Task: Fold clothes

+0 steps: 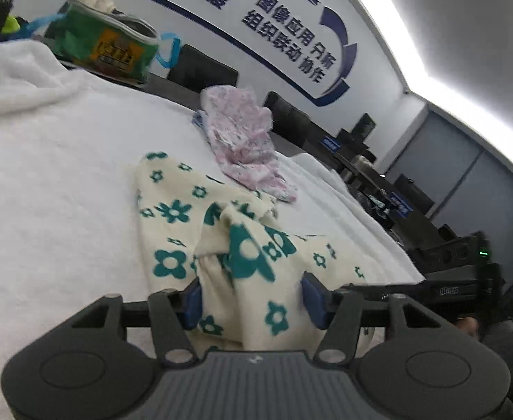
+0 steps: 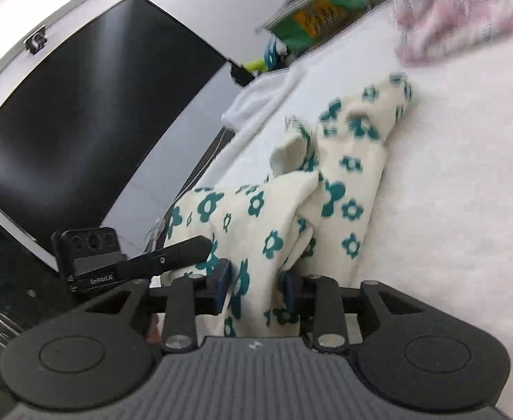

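A cream garment with teal flowers (image 1: 221, 241) lies bunched on the white cloth-covered table (image 1: 64, 175). My left gripper (image 1: 251, 302) has the garment's near edge between its blue pads, which stand apart around the cloth. My right gripper (image 2: 256, 283) is shut on another part of the same garment (image 2: 326, 192), which is lifted and stretched away from it. The right gripper's body also shows at the right edge of the left wrist view (image 1: 459, 280). A pink-patterned garment (image 1: 246, 140) lies crumpled farther back; it shows blurred in the right wrist view (image 2: 452, 14).
A green bag with blue handles (image 1: 106, 45) stands at the table's back left, also in the right wrist view (image 2: 312, 14). A bunched white towel (image 1: 22, 73) lies at the far left. A large dark screen (image 2: 88, 115) stands beside the table. Dark chairs (image 1: 204, 70) line the far edge.
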Demonstrator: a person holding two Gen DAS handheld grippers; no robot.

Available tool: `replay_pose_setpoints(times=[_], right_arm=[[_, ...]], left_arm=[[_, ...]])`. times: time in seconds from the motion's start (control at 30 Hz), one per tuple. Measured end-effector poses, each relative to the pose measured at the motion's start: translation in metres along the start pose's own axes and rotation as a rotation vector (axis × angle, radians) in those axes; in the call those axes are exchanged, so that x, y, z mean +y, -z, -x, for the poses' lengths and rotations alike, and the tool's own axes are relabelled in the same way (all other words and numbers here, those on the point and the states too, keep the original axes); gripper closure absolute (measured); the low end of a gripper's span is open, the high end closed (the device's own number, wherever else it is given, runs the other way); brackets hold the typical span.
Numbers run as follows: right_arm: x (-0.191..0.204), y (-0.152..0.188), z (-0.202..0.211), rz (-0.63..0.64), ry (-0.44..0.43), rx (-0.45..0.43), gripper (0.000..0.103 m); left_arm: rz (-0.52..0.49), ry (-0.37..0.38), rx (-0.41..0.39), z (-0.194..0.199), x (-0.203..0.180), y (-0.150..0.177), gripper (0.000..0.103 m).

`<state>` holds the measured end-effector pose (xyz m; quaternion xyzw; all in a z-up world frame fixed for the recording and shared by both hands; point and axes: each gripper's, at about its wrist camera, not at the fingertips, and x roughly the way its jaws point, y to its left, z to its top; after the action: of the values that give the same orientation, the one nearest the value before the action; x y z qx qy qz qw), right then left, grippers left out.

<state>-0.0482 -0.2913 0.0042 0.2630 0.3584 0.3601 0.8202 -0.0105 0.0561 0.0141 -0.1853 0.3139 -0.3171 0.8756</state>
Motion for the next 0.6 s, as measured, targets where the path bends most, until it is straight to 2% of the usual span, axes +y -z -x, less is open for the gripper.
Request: replay_pose_setpoints(times=[0.03, 0.07, 0.13, 0.17, 0.2, 0.27, 0.3, 0.33, 0.37, 0.4, 0.43, 0.5, 0.6], right_arm=[[0.008, 0.000, 0.007, 0.037, 0.049, -0.040, 0.059], [0.015, 0.000, 0.014, 0.074, 0.097, -0.080, 0.057], [0.036, 0.002, 0.009, 0.185, 0.183, -0.122, 0.057], [0.046, 0.004, 0.004, 0.244, 0.225, -0.140, 0.057], [0.057, 0.005, -0.001, 0.303, 0.267, -0.157, 0.057], [0.079, 0.008, -0.010, 0.422, 0.350, -0.191, 0.061], [0.090, 0.010, -0.015, 0.481, 0.392, -0.208, 0.067], [0.100, 0.011, -0.019, 0.541, 0.434, -0.225, 0.080], [0.111, 0.013, -0.024, 0.600, 0.475, -0.242, 0.084], [0.111, 0.013, -0.035, 0.614, 0.502, -0.212, 0.085], [0.106, 0.014, -0.050, 0.603, 0.520, -0.158, 0.087], [0.090, 0.014, -0.073, 0.562, 0.559, -0.073, 0.087], [0.083, 0.020, -0.069, 0.510, 0.556, -0.097, 0.086]], left_arm=[[-0.013, -0.032, -0.022, 0.011, -0.002, 0.000, 0.035], [-0.027, -0.067, -0.047, 0.021, -0.004, 0.001, 0.035], [-0.074, -0.188, -0.139, 0.034, -0.020, -0.001, 0.035], [-0.096, -0.222, -0.190, 0.039, -0.030, -0.003, 0.035], [-0.120, -0.252, -0.237, 0.042, -0.040, -0.004, 0.035], [-0.177, -0.246, -0.270, 0.040, -0.057, -0.001, 0.036], [-0.215, -0.245, -0.251, 0.031, -0.064, 0.000, 0.036], [-0.241, -0.261, -0.219, 0.022, -0.066, 0.001, 0.047], [-0.243, -0.297, -0.173, 0.010, -0.064, 0.003, 0.064], [-0.242, -0.330, -0.127, -0.002, -0.062, 0.006, 0.073], [-0.215, -0.345, -0.085, -0.014, -0.057, 0.008, 0.074], [-0.167, -0.317, -0.075, -0.015, -0.046, 0.013, 0.073], [-0.109, -0.276, -0.082, -0.009, -0.035, 0.016, 0.068]])
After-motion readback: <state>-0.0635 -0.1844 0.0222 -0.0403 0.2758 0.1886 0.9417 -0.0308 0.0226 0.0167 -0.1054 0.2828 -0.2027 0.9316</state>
